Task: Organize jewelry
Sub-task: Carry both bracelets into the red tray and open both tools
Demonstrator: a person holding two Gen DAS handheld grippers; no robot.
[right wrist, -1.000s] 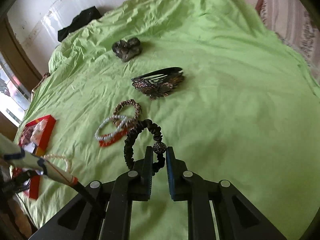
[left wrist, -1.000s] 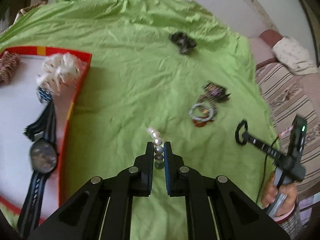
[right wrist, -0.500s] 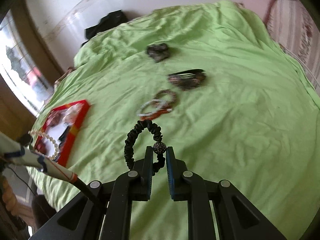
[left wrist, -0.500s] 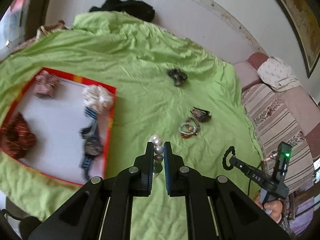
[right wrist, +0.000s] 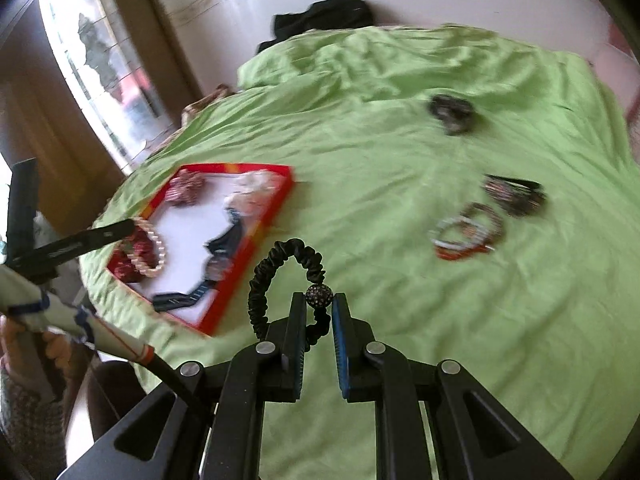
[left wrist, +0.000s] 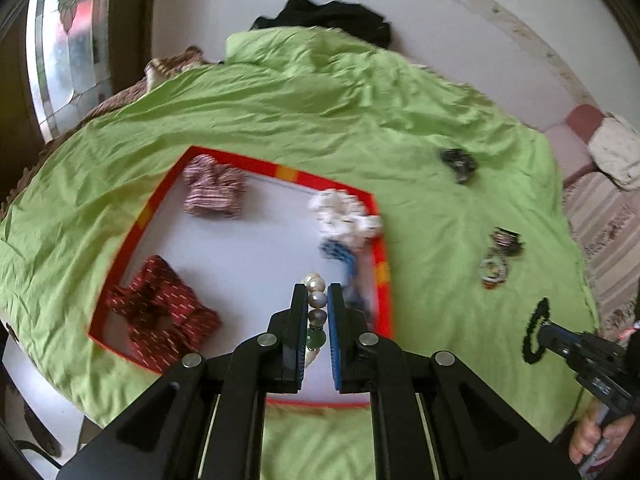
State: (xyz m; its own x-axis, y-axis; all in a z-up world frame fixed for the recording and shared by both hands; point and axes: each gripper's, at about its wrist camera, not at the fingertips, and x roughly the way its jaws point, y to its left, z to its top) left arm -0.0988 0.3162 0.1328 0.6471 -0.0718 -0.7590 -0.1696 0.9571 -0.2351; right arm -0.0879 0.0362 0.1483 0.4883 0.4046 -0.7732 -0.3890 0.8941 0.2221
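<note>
My left gripper (left wrist: 318, 294) is shut on a pearl bracelet (left wrist: 315, 300) and holds it above the red-rimmed white tray (left wrist: 382, 252); the bracelet also shows hanging from it in the right wrist view (right wrist: 154, 248). My right gripper (right wrist: 319, 304) is shut on a black scrunchie bracelet with a bead (right wrist: 280, 272), held above the green sheet right of the tray (right wrist: 256, 240). It also shows in the left wrist view (left wrist: 534, 332). The tray holds a striped scrunchie (left wrist: 214, 192), a red scrunchie (left wrist: 160, 312), a white scrunchie (left wrist: 346, 216) and a blue-strapped watch (right wrist: 218, 264).
On the green sheet (left wrist: 320, 120) lie a pile of bangles (right wrist: 466, 230), a dark hair clip (right wrist: 514, 194) and a dark scrunchie (right wrist: 452, 112). Black cloth (left wrist: 332, 18) lies by the wall. A window (left wrist: 68, 44) is at left, a striped sofa (left wrist: 604, 232) at right.
Both grippers have risen and swung left with their bracelets. The left one now hangs over the tray; the right one has moved closer to the tray.
</note>
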